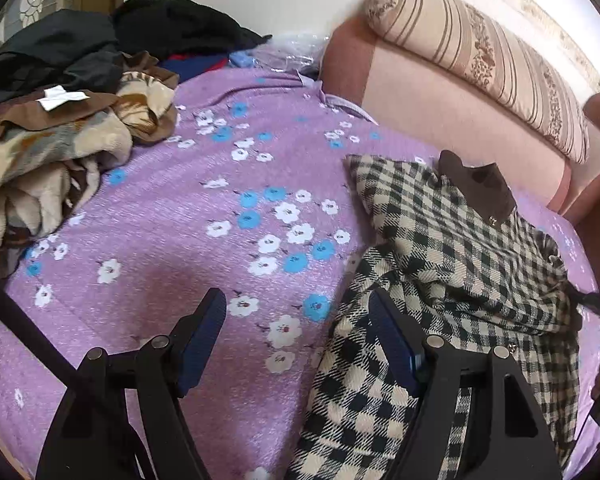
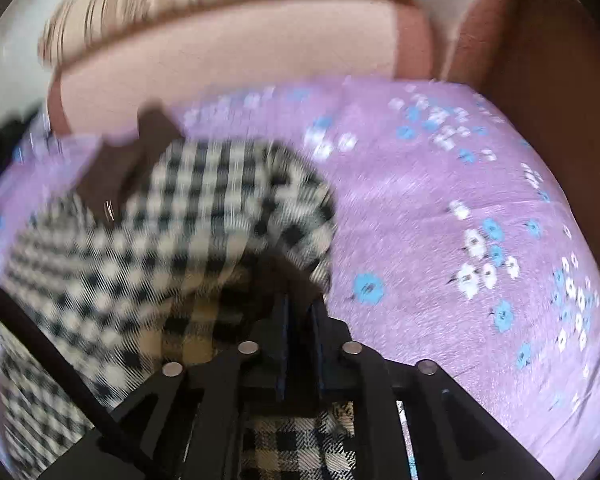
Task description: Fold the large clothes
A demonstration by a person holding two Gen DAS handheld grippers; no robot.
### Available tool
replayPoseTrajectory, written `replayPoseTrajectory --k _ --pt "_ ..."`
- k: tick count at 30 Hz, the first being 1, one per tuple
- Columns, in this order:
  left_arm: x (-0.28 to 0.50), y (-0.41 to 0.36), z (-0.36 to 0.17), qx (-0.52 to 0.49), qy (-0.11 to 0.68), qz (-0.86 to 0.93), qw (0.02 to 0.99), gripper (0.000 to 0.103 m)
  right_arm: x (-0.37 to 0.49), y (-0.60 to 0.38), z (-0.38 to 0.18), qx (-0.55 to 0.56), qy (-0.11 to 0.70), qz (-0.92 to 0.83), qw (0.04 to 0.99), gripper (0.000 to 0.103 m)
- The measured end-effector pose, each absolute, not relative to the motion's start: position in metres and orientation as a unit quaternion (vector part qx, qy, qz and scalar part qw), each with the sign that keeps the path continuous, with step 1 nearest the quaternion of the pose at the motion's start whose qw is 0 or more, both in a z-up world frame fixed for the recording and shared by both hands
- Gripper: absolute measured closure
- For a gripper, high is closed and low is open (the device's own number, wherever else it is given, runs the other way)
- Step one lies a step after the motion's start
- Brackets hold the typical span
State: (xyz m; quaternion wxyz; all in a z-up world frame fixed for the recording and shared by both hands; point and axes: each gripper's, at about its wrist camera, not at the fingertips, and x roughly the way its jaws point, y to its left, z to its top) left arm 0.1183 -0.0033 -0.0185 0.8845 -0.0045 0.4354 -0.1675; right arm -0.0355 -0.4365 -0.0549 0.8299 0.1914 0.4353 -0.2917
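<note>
A checked coat [image 1: 452, 248] of thick woven cloth, cream and near-black squares, is seen lying rumpled on a bed. A dark brown collar [image 1: 480, 188] of smoother cloth sits at its far end, near the headboard, with a small metal button just below it. The bedsheet [image 1: 180, 216] is lilac with a fine ribbed texture, printed with white and blue flowers. The headboard [image 1: 452, 100] is padded, pale pink with darker pink edges. On top of it rests a long bolster [image 1: 488, 52], cream with brown stripes and a floral band; lettering on its round end is too small to be read.

At the far left corner of the bed a heap of clothes [image 1: 60, 100] is noted: fleecy beige and brown fabric, dark garments behind, a white tag on top with no legible writing.

The left gripper [image 1: 296, 344] is held wide apart over the sheet at the near edge of the coat. Nothing is clamped; its right finger lies over the checked cloth, though contact cannot be confirmed.

The right gripper [image 2: 298, 308] is seen nearly closed, blue-lined fingers [image 2: 318, 328] close together at a fold of the coat. That view is blurred, so whether cloth is pinched cannot be told.
</note>
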Motion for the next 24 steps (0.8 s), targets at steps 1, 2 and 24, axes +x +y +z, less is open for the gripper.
replayPoseTrajectory --k 1,2,24 --pt "0.121 -0.008 -0.02 -0.004 0.437 -0.168 0.884 0.03 -0.044 -0.435 -0.044 0.199 0.405 -0.3 0.841 0.081" --pt "0.123 -0.012 -0.021 -0.004 0.437 -0.169 0.884 0.03 -0.051 -0.432 -0.032 0.203 0.374 -0.303 0.853 0.078" --pt "0.168 -0.071 -0.039 0.055 0.451 -0.168 0.875 0.027 -0.029 -0.466 -0.064 0.272 0.413 -0.211 0.843 0.082"
